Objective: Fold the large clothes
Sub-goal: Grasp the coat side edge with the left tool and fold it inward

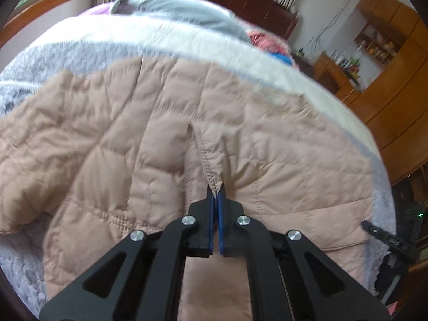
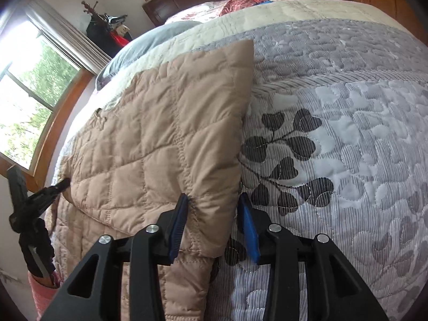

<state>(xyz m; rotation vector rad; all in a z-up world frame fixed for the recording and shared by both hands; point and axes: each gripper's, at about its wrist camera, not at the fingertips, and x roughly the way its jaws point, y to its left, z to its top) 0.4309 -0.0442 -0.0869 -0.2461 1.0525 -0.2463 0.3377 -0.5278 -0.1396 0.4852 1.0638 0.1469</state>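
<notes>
Jacket [image 1: 165,123] fold pinched in left claw [image 1: 216,191], on bedspread [image 2: 347,133]

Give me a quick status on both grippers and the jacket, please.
Left gripper shut, pinching beige quilted jacket. Right gripper open, jaws astride folded jacket edge. Jacket lies on grey patterned quilt; nothing obstructing.

- One big puffy quilted jacket [image 1: 165,123], beige-pink, box stitching all over, spread across the bed [image 2: 347,123] on the grey patterned quilt.
- Partly folded: one panel is doubled back onto the rest, its straight edge running up toward the cream band nearer the headboard.
- A stitched seam edge is bunched into a small pinched ridge.
- A sleeve flops toward the bed's side edge by the window.
</notes>
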